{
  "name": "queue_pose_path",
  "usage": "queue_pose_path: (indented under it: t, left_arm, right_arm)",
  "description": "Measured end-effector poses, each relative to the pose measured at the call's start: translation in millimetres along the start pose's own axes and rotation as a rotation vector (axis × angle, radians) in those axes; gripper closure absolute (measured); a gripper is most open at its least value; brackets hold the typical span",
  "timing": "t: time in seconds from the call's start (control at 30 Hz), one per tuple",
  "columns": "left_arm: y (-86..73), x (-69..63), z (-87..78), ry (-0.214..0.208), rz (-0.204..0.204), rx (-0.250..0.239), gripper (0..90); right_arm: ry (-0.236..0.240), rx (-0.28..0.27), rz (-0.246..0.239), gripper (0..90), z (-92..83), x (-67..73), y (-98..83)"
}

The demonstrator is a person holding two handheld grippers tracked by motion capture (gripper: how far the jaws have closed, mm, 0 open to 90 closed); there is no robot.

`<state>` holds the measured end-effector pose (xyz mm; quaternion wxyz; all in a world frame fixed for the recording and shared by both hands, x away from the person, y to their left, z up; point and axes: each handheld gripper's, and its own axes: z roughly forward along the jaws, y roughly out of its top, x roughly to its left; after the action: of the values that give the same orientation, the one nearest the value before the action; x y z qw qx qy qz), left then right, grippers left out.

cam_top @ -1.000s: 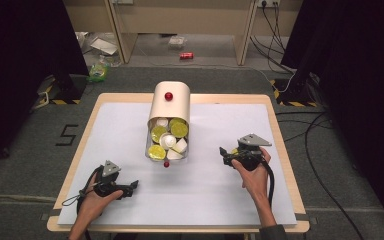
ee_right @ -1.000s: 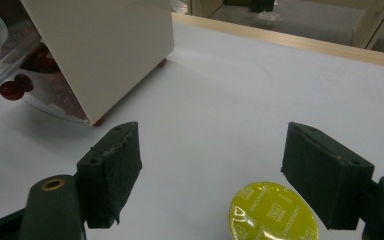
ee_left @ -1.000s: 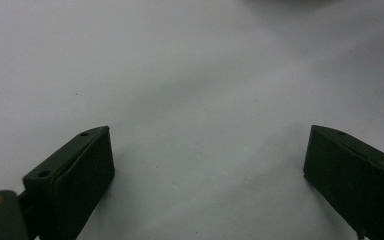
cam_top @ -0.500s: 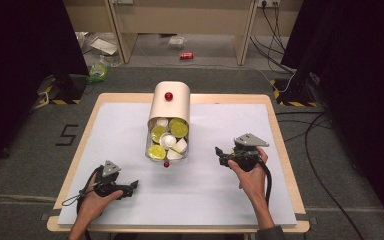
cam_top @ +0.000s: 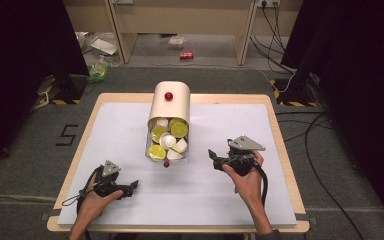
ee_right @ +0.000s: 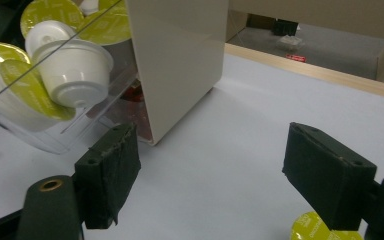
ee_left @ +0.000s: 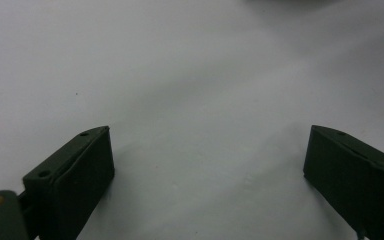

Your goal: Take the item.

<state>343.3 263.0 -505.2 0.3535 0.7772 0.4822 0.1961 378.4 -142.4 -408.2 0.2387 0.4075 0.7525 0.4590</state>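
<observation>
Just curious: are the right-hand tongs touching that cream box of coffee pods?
Apart. The high view shows bare white table between the right tongs and the cream box.

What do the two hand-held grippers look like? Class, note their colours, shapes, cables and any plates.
Both grippers are black, each with two blocky black jaws. The left gripper carries a small grey three-cornered plate and trails a thin black cable. The right gripper has a larger grey plate and a thicker black cable looping past the wrist. A dark sleeve edge shows at that forearm.
</observation>
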Motion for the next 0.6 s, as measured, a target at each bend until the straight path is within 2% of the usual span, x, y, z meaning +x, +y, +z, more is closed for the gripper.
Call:
queue_pose_path:
  t: [0.6]
  left_arm:
    - [0.2,0.1,0.3,-0.002,0.000,0.002,4.8]
  right_arm:
    - [0.053,0.011,-0.019,22.0,-6.2,18.1,-4.3]
